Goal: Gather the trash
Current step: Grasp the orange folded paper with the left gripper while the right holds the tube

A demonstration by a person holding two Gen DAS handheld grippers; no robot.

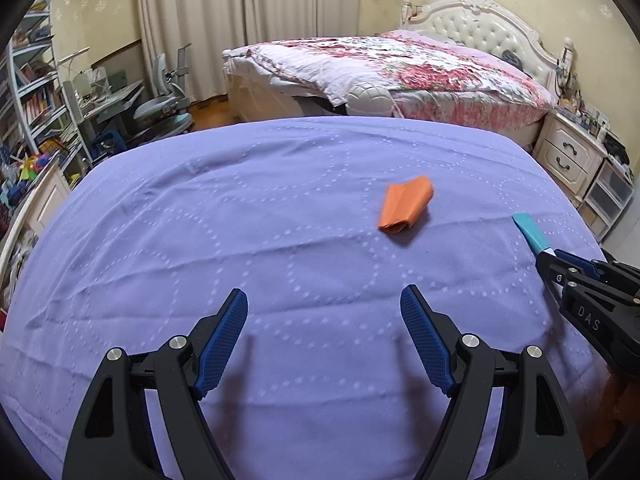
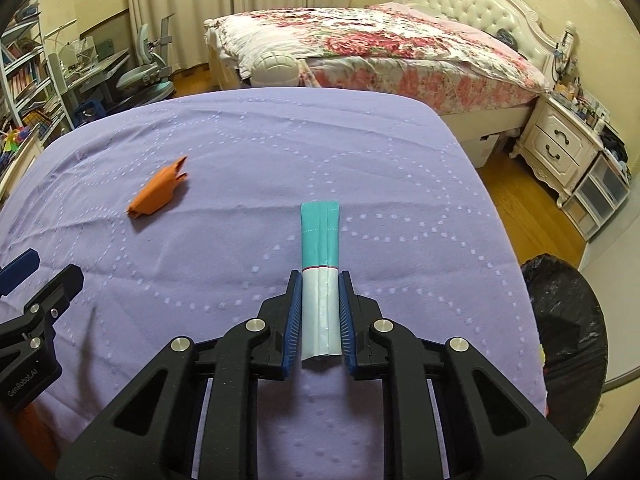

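Note:
A crumpled orange wrapper (image 1: pixel 405 205) lies on the purple cloth-covered table (image 1: pixel 200 220); it also shows in the right wrist view (image 2: pixel 158 192). My left gripper (image 1: pixel 323 300) is open and empty, a little short of and left of the wrapper. My right gripper (image 2: pixel 320 280) is shut on a folded teal and white packet (image 2: pixel 320 248), held above the table's right part. The packet (image 1: pixel 530 232) and the right gripper (image 1: pixel 550 256) show at the right edge of the left wrist view. My left gripper (image 2: pixel 24 268) shows at the left edge of the right wrist view.
A bin lined with a black bag (image 2: pixel 568 336) stands on the floor off the table's right edge. Beyond the table are a bed with a floral cover (image 1: pixel 400 68), a white nightstand (image 2: pixel 560 140), and a desk, chair and shelves (image 1: pixel 120 100) at left.

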